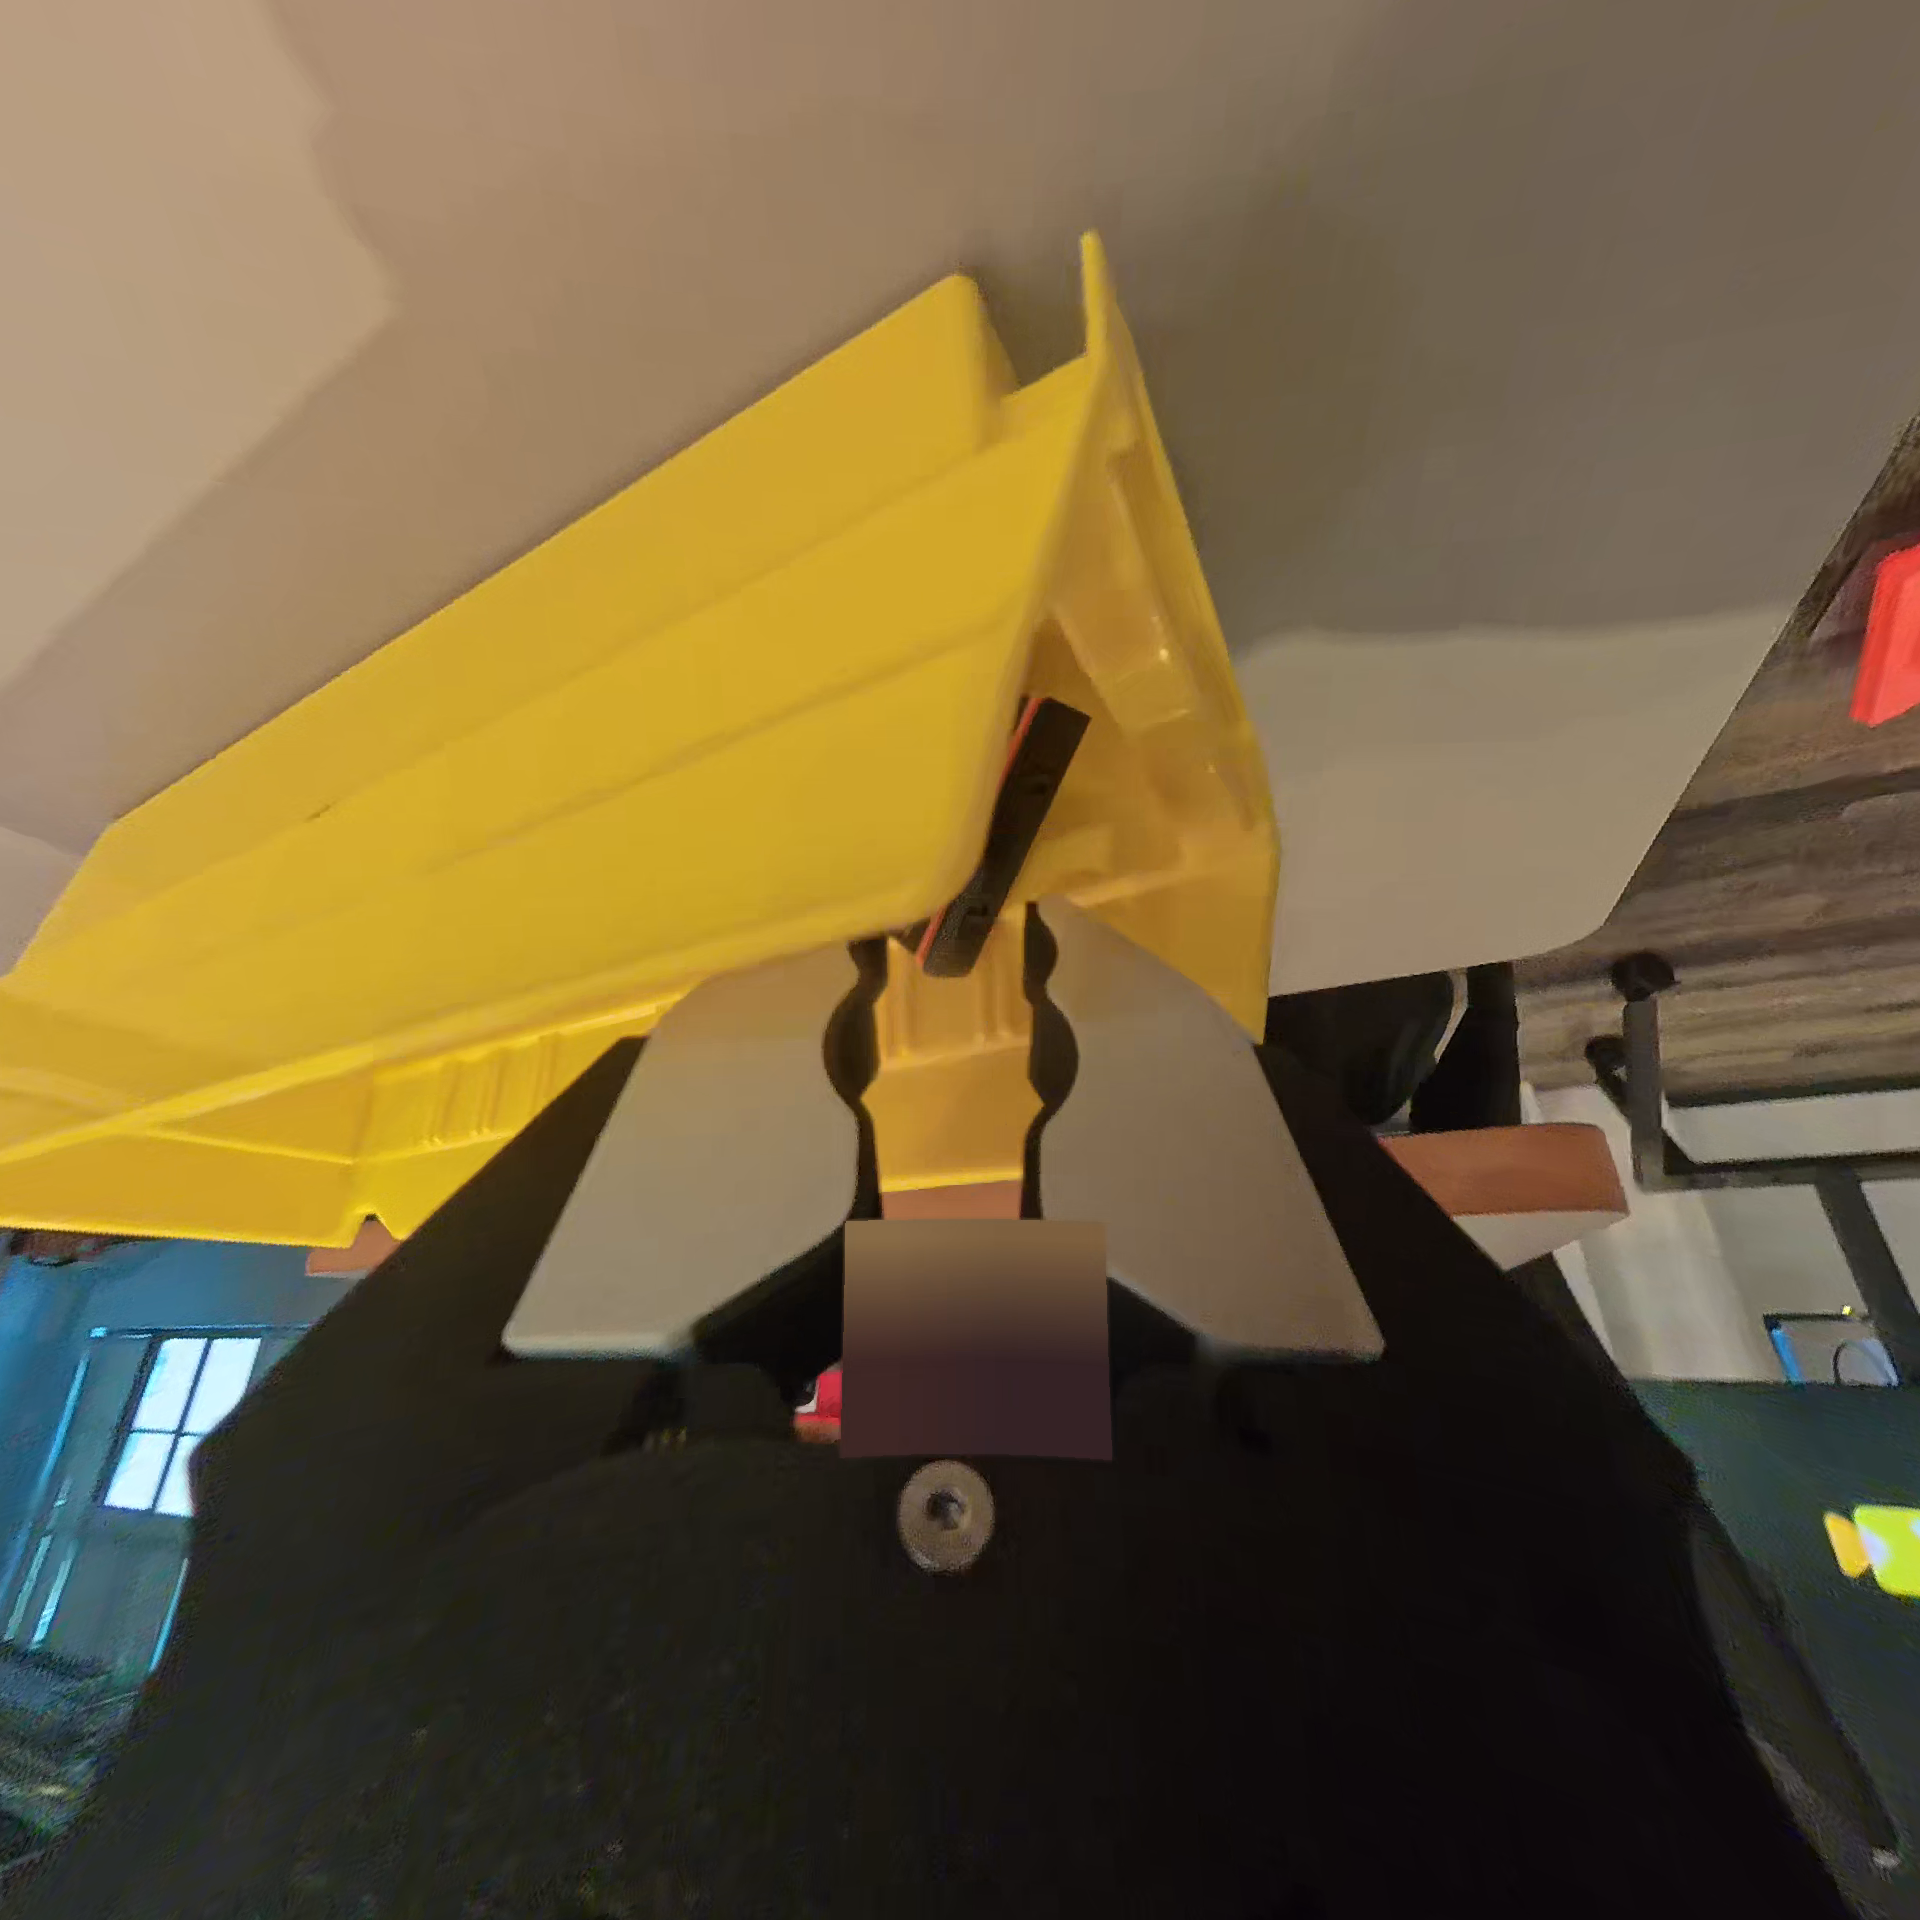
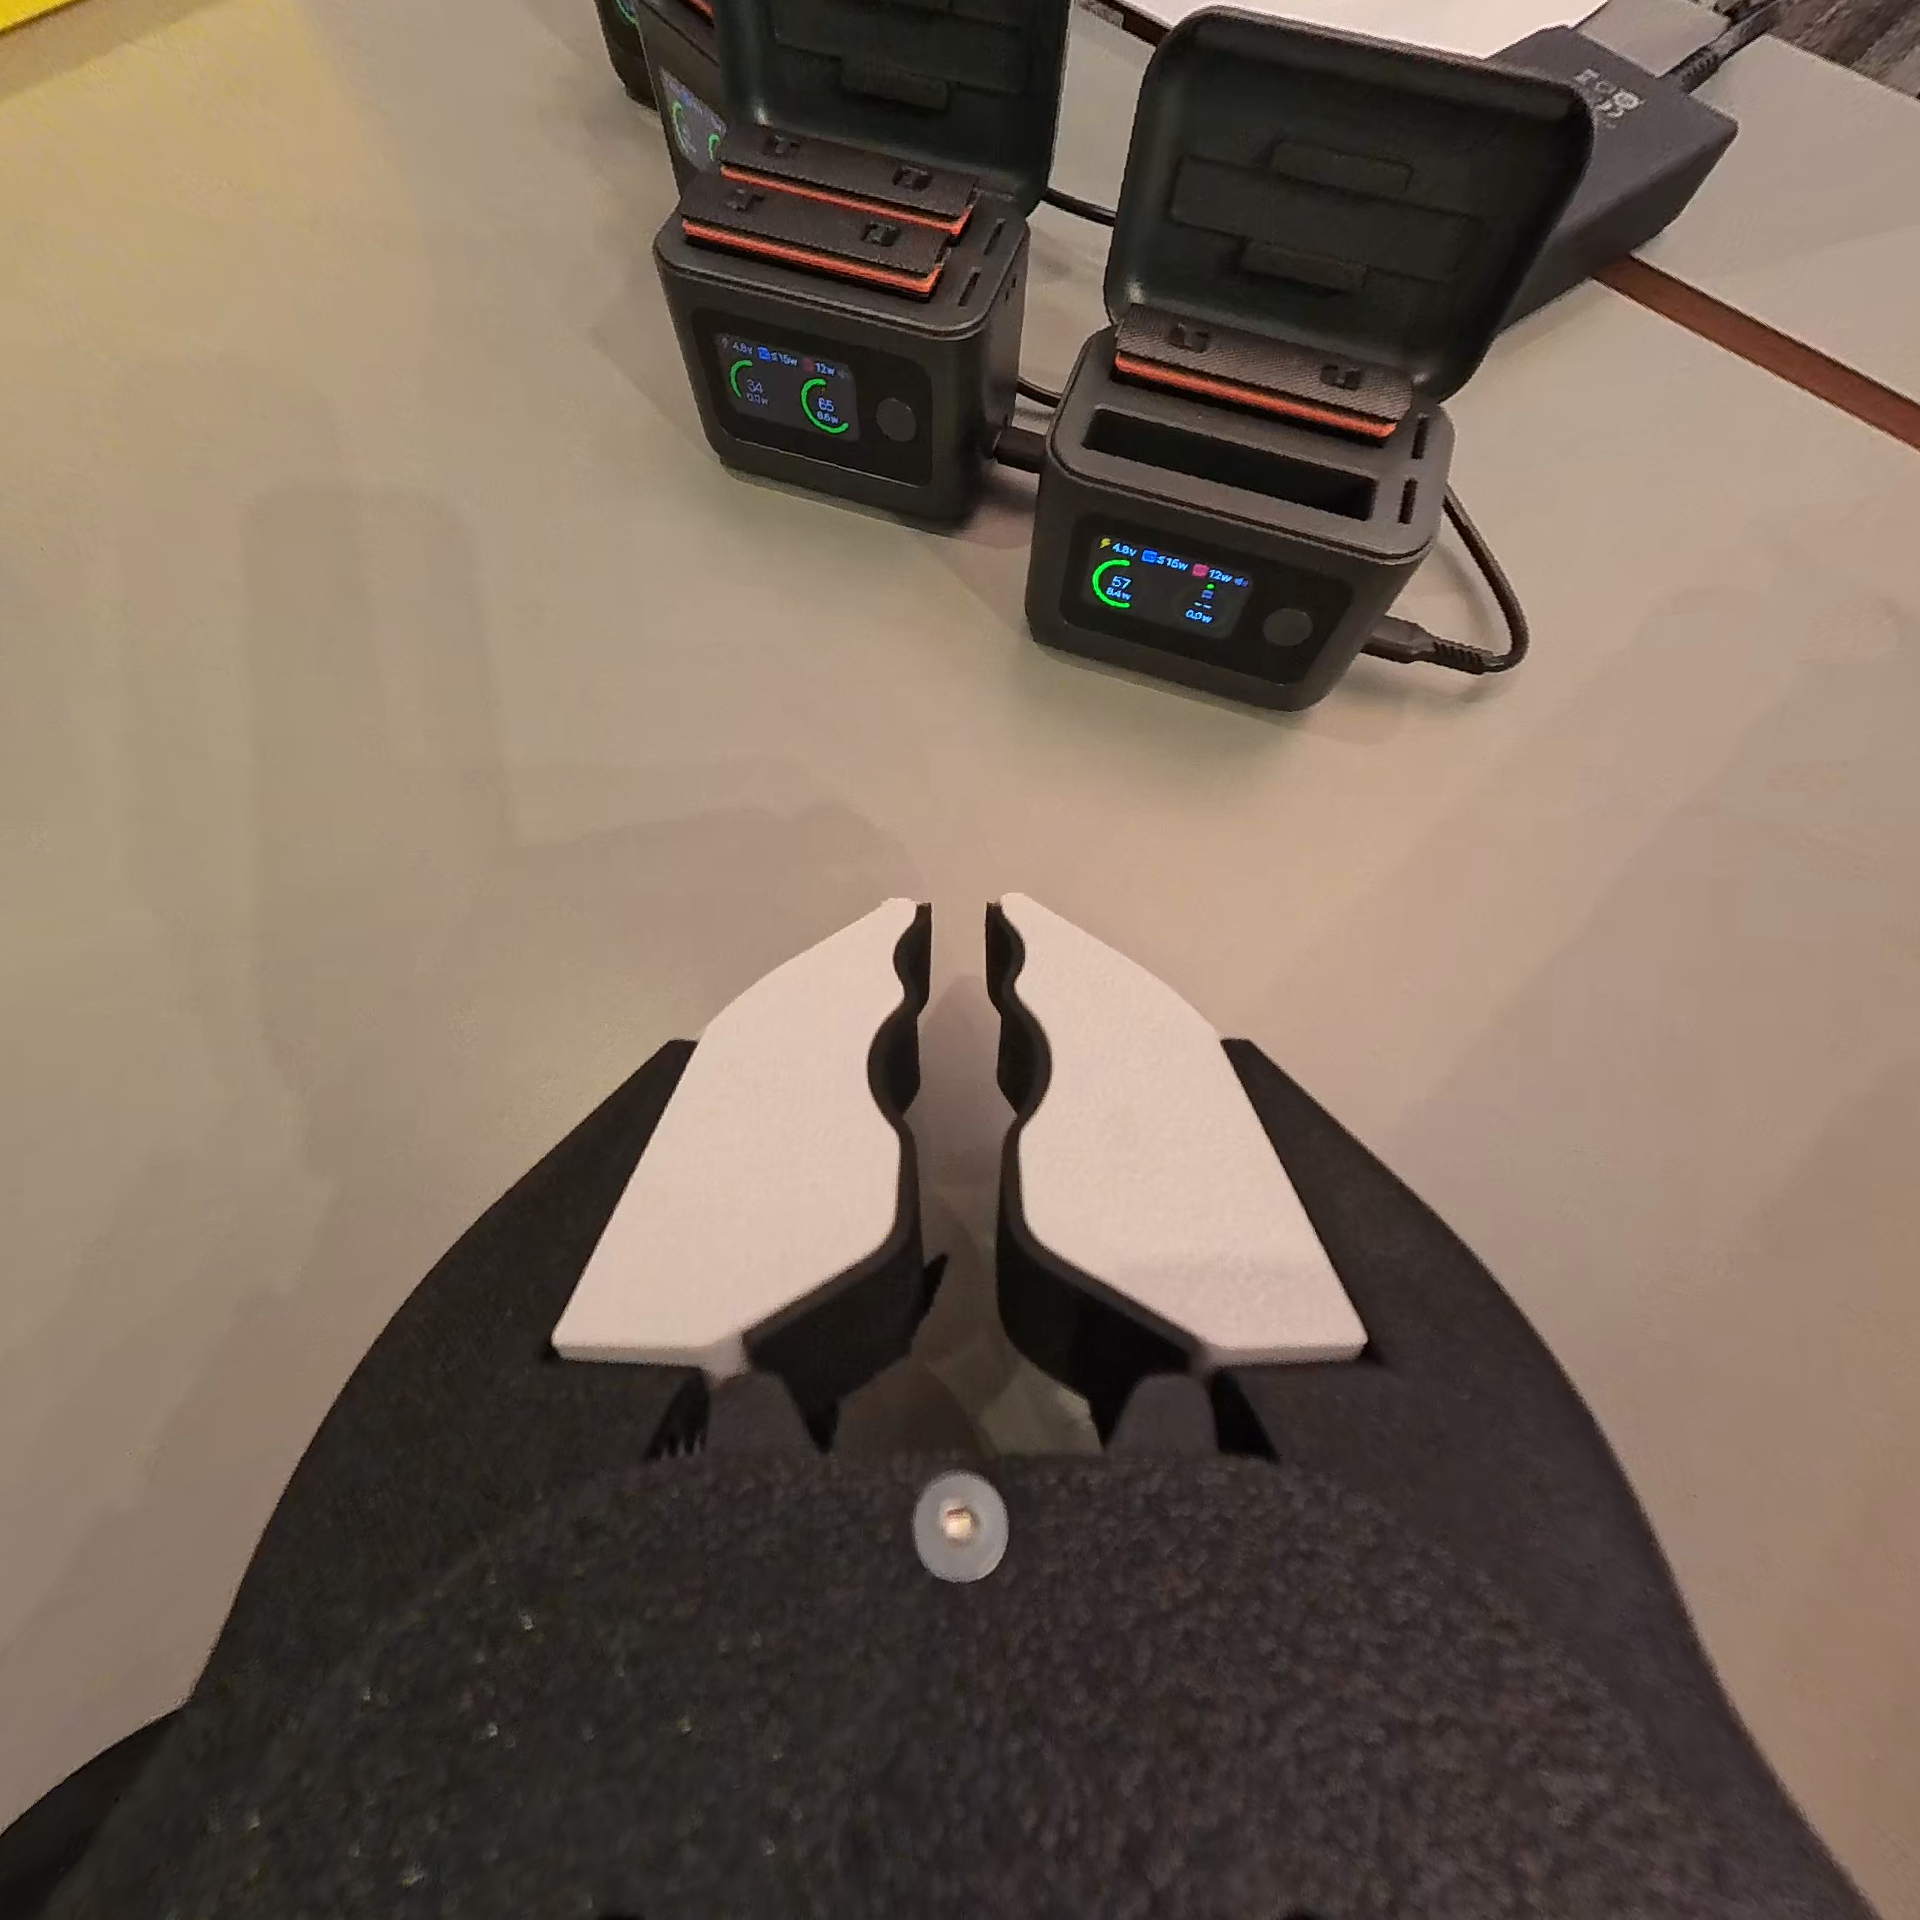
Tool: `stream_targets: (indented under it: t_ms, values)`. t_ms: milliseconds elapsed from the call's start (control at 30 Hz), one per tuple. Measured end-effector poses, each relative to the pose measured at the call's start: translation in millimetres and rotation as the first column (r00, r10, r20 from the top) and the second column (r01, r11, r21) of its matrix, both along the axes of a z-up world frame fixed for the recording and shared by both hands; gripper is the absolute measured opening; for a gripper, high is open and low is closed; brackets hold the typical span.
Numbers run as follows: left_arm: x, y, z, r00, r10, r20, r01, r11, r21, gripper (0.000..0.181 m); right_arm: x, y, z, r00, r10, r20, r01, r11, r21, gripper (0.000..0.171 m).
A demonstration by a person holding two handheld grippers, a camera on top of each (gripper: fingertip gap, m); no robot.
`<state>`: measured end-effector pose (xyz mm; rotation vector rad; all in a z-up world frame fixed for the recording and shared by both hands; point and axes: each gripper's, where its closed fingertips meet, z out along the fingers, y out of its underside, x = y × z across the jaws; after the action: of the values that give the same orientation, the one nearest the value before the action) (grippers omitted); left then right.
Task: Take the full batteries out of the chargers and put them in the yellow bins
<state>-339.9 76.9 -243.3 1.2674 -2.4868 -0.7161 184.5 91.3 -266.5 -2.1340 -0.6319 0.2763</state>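
Note:
In the left wrist view, stacked yellow bins (image 1: 644,831) tilt across the middle. A black battery with an orange strip (image 1: 1013,831) stands on end at a bin's mouth, its lower end between the fingertips of my left gripper (image 1: 954,935). The jaws stand apart and wider than the battery, with no clear contact. In the right wrist view, my right gripper (image 2: 958,914) is empty over the table, jaws a narrow gap apart. Ahead are two open chargers. The left one (image 2: 831,405) holds two batteries (image 2: 821,234). The right one (image 2: 1226,603) holds one battery (image 2: 1262,379) behind an empty front slot.
A third charger (image 2: 681,114) shows partly behind the left one. A dark power brick (image 2: 1631,145) and black cables (image 2: 1486,613) lie at the back right. A yellow edge (image 2: 26,21) shows at the top left. A wood-look table (image 1: 1766,790) stands on the right. Across from one pair of fingers to the other is roughly 50 cm.

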Motion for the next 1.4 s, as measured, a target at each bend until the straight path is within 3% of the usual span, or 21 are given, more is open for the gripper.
stream_targets:
  t_ms: [133,433,867,1133,1400]
  values:
    - [-9,0,-10,0.995,-0.059,-0.085,0.060,0.998,0.012,0.043,0,0,0,1.000,-0.001,-0.001,0.001,1.000,0.000,0.009]
    - [-12,7,-14,0.982,-0.158,-0.104,0.164,0.985,0.057,0.023,2,0,2,1.000,-0.006,-0.003,0.006,1.000,0.005,0.009]
    - [-8,7,-14,0.981,-0.192,-0.038,0.196,0.972,0.130,0.018,4,0,3,1.000,-0.012,-0.002,0.012,1.000,0.012,0.009]
    - [3,4,8,0.991,-0.102,0.083,0.088,0.983,0.161,0.015,5,-1,5,1.000,-0.016,-0.006,0.016,1.000,0.017,0.009]
    - [17,11,69,0.950,0.023,0.312,-0.103,0.964,0.244,0.015,4,-1,6,1.000,-0.012,-0.008,0.012,1.000,0.020,0.009]
